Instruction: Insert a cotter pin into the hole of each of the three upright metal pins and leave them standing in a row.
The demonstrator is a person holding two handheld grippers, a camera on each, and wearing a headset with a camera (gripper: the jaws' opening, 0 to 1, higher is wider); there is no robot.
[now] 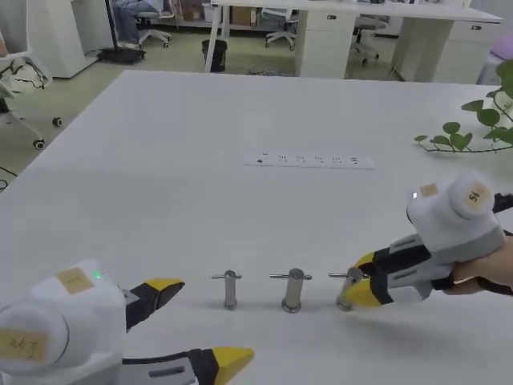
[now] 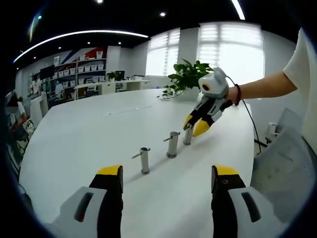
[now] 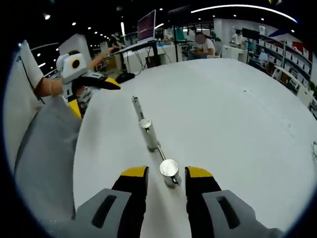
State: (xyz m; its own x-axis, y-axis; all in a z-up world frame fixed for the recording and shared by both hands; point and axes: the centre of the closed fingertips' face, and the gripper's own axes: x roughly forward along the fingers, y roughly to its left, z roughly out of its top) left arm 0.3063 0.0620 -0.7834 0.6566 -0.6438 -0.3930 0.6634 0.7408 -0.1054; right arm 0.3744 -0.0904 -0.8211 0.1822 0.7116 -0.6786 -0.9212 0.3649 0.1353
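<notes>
While three pins (image 1: 293,293) stood in a row on the table (image 1: 240,120), each seemingly cottered, right gripper (image 3: 166,174) flanked the end pin (image 3: 169,167), jaws slightly apart; left gripper (image 2: 168,173) hung spread. Next, likely: withdraw without toppling it.

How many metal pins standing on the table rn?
3, in one row: left pin, middle pin, right pin between the jaws of the right gripper. None seems hidden.
</notes>
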